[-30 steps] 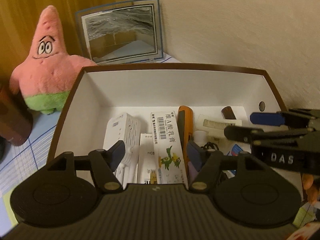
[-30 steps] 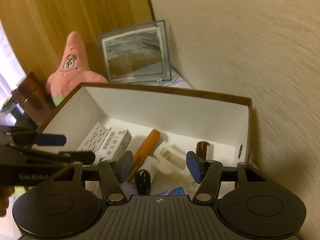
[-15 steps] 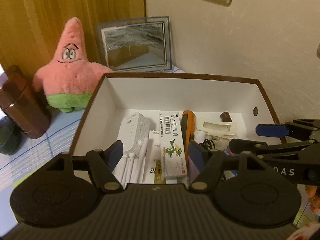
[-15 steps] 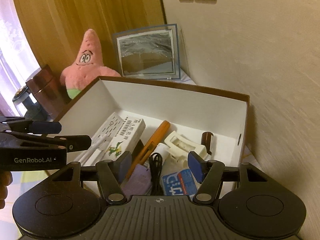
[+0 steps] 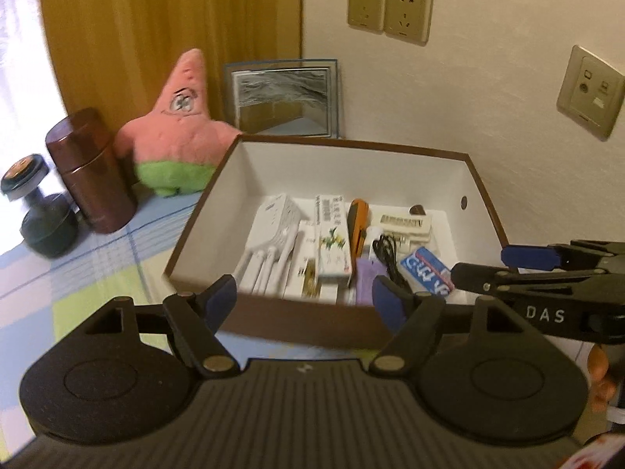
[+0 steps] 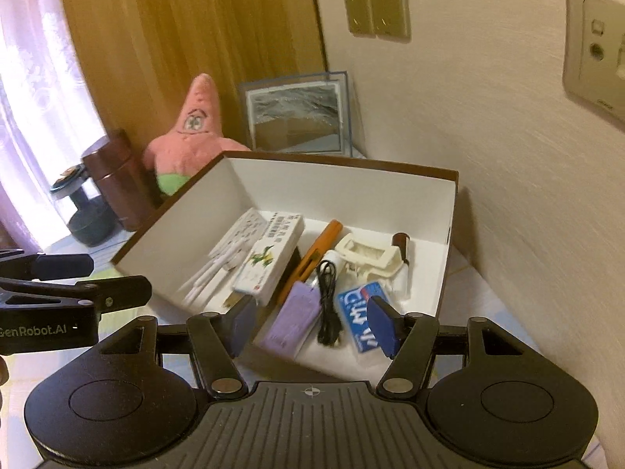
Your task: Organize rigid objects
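A brown box with white inside (image 5: 351,168) (image 6: 343,191) stands against the wall. It holds several items: a white router (image 5: 275,222), a white medicine carton (image 5: 332,242) (image 6: 269,262), an orange utility knife (image 5: 357,226) (image 6: 312,258), a black cable (image 6: 328,305), a purple pouch (image 6: 291,324), a blue-and-white pack (image 5: 425,269) (image 6: 361,320) and a cream plastic holder (image 6: 367,254). My left gripper (image 5: 304,301) is open and empty in front of the box's near wall. My right gripper (image 6: 312,324) is open and empty above the box's near edge.
A pink star plush (image 5: 179,125) and a framed picture (image 5: 281,97) stand behind the box. A brown cylinder tin (image 5: 90,172) and a black dumbbell (image 5: 39,211) sit at left on the checked cloth (image 5: 78,273). Wall sockets (image 5: 390,11) are above.
Both grippers have drawn back and up from inside the box, so the whole box and its near wall now show. Both stayed open and empty.
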The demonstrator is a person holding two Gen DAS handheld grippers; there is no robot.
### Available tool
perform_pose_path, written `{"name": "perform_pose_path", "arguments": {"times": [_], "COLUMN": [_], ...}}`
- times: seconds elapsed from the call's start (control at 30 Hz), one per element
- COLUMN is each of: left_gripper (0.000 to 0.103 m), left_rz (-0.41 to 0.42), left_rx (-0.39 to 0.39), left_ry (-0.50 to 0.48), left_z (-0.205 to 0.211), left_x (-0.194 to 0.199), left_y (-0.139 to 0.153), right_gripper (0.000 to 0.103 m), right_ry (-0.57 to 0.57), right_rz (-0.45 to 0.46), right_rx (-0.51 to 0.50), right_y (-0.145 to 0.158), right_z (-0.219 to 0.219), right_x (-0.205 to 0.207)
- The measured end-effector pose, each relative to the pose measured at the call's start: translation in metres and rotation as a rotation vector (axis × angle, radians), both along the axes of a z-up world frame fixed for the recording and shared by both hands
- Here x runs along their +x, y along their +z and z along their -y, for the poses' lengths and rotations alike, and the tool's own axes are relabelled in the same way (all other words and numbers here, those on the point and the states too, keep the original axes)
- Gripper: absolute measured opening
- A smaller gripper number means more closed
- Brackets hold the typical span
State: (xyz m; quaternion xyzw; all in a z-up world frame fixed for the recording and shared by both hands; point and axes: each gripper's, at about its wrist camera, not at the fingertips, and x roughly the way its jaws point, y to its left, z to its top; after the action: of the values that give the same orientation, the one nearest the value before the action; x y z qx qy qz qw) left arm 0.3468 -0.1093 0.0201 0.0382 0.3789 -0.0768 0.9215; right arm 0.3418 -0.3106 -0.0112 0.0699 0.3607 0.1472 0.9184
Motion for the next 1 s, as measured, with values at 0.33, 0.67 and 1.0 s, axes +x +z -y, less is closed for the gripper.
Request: {"name": "perform_pose_path", "arguments": {"times": [0.33,0.67,1.0], "left_gripper": [0.073,0.073,0.073], "left_rz": [0.017,-0.004,-0.040], "left_rx": [-0.002,-0.008,-0.009], "left_ry": [0.066,0.135,0.189], "left_z": [-0.028,-0.059,-0.078], "left_x": [-0.088,-0.166,-0.239], "left_y": [0.015,0.016,0.003], "right_gripper": [0.060,0.060,0.060], "right_ry": [0.027,0.078,0.141], "right_rz": [0.005,-0.008,-0.027], "right_rx": [0.020,0.003,-0.018], "right_y": [0.016,0.022,0.014], "right_z": [-0.019,-0.041,-0.058], "right_x": [-0.071,-0.134,-0.195]}}
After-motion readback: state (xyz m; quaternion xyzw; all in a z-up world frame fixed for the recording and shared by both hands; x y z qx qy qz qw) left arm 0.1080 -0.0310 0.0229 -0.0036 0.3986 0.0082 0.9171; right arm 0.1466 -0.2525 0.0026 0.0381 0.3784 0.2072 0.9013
